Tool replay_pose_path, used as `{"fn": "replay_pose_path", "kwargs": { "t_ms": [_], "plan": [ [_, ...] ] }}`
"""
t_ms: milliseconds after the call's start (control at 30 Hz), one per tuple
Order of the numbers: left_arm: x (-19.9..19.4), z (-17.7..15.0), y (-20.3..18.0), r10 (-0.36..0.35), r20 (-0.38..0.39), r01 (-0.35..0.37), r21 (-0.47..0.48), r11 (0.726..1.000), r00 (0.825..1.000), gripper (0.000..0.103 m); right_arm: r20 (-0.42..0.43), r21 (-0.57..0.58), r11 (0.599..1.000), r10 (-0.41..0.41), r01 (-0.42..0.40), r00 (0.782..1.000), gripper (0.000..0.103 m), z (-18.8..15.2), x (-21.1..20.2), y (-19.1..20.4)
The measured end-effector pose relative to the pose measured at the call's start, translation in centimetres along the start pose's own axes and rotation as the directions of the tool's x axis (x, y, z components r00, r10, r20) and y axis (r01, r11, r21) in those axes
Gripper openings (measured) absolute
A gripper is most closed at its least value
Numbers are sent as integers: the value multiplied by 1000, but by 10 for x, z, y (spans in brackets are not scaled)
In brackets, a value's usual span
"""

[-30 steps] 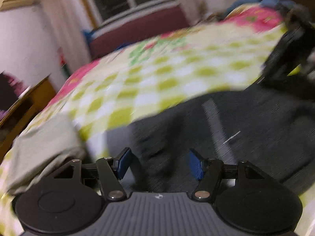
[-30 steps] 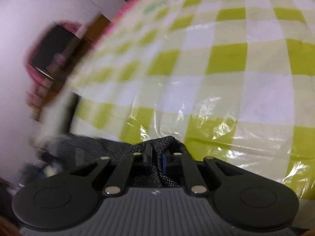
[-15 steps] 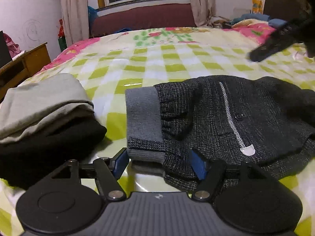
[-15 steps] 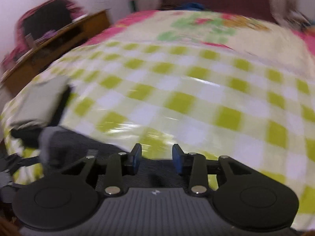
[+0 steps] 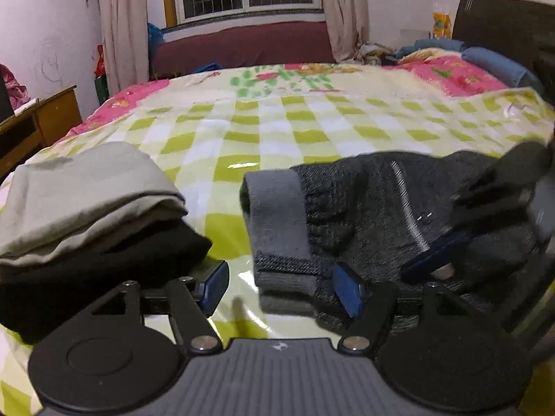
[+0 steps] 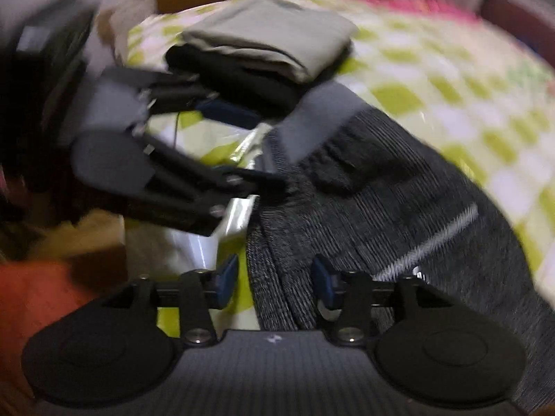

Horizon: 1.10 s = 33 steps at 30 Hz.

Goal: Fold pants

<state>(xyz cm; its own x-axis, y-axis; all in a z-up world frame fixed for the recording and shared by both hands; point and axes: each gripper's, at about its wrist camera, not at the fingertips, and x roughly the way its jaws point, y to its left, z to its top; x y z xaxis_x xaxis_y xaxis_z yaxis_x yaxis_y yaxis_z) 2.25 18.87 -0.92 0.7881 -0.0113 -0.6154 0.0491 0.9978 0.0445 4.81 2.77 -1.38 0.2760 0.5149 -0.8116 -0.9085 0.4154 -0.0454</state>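
Observation:
Dark grey folded pants (image 5: 381,208) with a lighter grey waistband (image 5: 277,215) lie on the checked bedspread (image 5: 277,131). My left gripper (image 5: 281,289) is open, its fingers astride the near waistband corner. My right gripper (image 6: 275,282) is open, its jaws astride the near edge of the pants (image 6: 399,208). It also shows in the left wrist view (image 5: 440,260) over the right part of the pants. The left gripper shows in the right wrist view (image 6: 239,145) at the waistband (image 6: 319,118).
A stack of folded clothes, grey (image 5: 79,194) on black (image 5: 104,267), lies left of the pants; it also shows in the right wrist view (image 6: 270,31). A wooden desk (image 5: 34,128) stands left of the bed. A window and maroon bench (image 5: 242,45) are beyond.
My right gripper has let go of the pants, opened, and swung down onto their near edge. The pants now lie folded flat. My left gripper stayed open at the waistband.

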Motion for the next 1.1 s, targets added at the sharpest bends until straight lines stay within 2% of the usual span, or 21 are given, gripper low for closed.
{"fn": "replay_pose_path", "kwargs": {
  "t_ms": [67, 133, 167, 200, 233, 333, 467, 567, 600, 667, 733, 833, 900, 933, 967, 1033, 1100],
  "plan": [
    [-1, 1, -1, -6, 7, 6, 0, 1000, 1000, 80, 23, -87, 989, -120, 122, 992, 59, -8, 8, 20],
    [9, 2, -1, -20, -19, 20, -1, 1000, 1000, 80, 46, -104, 972, -206, 210, 977, 59, -17, 12, 32],
    [20, 1, -1, -29, -53, 29, -13, 1000, 998, 80, 53, -80, 971, -220, 224, 974, 56, -20, 12, 33],
    [30, 0, 0, -40, -82, 38, -31, 999, 996, 80, 58, -52, 970, -234, 237, 970, 49, -22, 11, 32],
    [34, -3, 0, -52, -82, 48, -46, 998, 995, 79, 58, -13, 968, -250, 251, 967, 48, -21, 12, 31],
    [31, -2, -3, -26, -72, 26, 3, 1000, 997, 73, 58, 141, 958, -259, 249, 964, 43, -15, 17, 27],
    [20, -3, 12, 30, -95, -27, 32, 999, 995, 72, 86, 193, 965, -197, 178, 977, 41, 1, 25, 34],
    [12, -6, 19, 115, -102, -107, 81, 991, 988, 72, 120, 200, 973, -139, 113, 983, 42, 14, 36, 38],
    [11, -8, 21, 127, -108, -118, 87, 989, 986, 72, 131, 194, 978, -102, 75, 986, 48, 19, 42, 39],
    [8, -8, 27, 120, -133, -116, 42, 992, 984, 73, 143, 173, 983, -87, 62, 986, 56, 24, 47, 42],
    [2, -7, 24, 136, -130, -131, 41, 990, 982, 73, 159, 199, 979, -72, 40, 985, 55, 20, 39, 41],
    [-11, -3, 11, 190, -98, -183, 76, 980, 977, 73, 187, 294, 955, -38, -19, 982, 48, -1, 3, 28],
    [-20, 0, 3, 221, -82, -213, 99, 972, 972, 73, 226, 383, 924, -84, -9, 971, 48, -32, -40, 14],
    [-24, 1, -1, 238, -75, -230, 109, 967, 968, 73, 233, 441, 898, -124, 9, 965, 48, -50, -61, 1],
    [-29, 3, -7, 254, -66, -245, 116, 963, 965, 73, 227, 519, 853, -192, 48, 955, 48, -73, -84, -14],
    [-39, 10, -24, 249, -35, -243, 131, 961, 968, 73, 185, 654, 746, -324, 130, 928, 49, -114, -120, -44],
    [-46, 20, -47, 217, -3, -214, 149, 965, 976, 73, 104, 775, 589, -474, 227, 875, 49, -170, -160, -73]
  ]
}}
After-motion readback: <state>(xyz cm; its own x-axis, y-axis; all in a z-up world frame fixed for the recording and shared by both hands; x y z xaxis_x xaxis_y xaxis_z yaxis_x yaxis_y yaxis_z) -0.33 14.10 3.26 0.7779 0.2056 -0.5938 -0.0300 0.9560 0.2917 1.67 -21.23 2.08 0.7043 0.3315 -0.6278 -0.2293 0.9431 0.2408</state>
